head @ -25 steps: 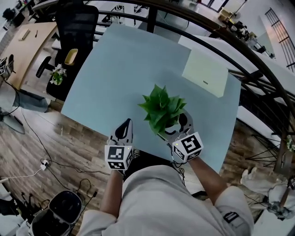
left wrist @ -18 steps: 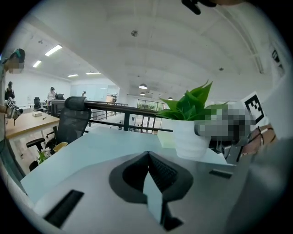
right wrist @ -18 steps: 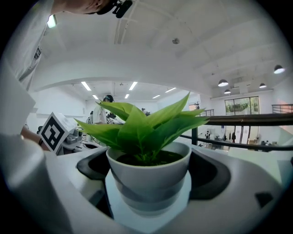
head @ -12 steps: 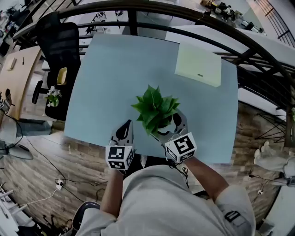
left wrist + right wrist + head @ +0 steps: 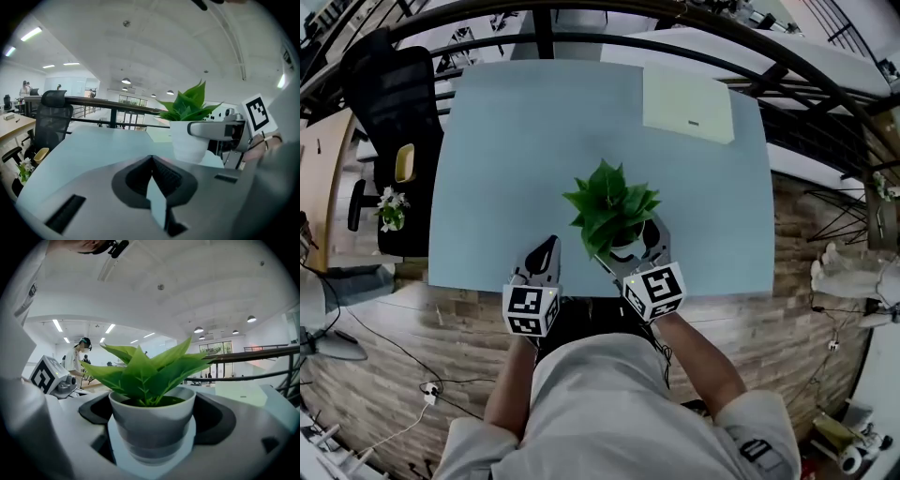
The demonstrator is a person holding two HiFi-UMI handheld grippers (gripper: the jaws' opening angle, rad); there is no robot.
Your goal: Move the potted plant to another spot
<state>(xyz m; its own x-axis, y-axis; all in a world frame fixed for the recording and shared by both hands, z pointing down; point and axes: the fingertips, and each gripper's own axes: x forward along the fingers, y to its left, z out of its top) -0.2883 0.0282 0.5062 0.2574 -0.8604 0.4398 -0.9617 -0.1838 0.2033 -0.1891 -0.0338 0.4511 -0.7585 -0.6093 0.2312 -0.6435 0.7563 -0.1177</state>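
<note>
The potted plant [image 5: 607,202], green leaves in a white pot [image 5: 625,249], is near the front edge of the light blue table [image 5: 516,141]. My right gripper [image 5: 630,246] is shut on the pot, one jaw on each side of it. In the right gripper view the pot [image 5: 152,423] fills the gap of the right gripper [image 5: 152,427], leaves [image 5: 143,371] above. I cannot tell whether the pot's base touches the table. My left gripper [image 5: 544,255] hovers just left of the plant, shut and empty. The left gripper [image 5: 152,164] view shows the pot [image 5: 189,143] at its right.
A pale green flat box [image 5: 687,103] lies at the table's far right corner. A black office chair [image 5: 389,94] stands left of the table, with a small flowering plant [image 5: 391,208] near it. A black railing [image 5: 675,14] curves behind the table. Wood floor lies under the front edge.
The head view has swung, so the table now sits squarer in frame. My right gripper keeps its hold on the pot, and the left stays shut beside it.
</note>
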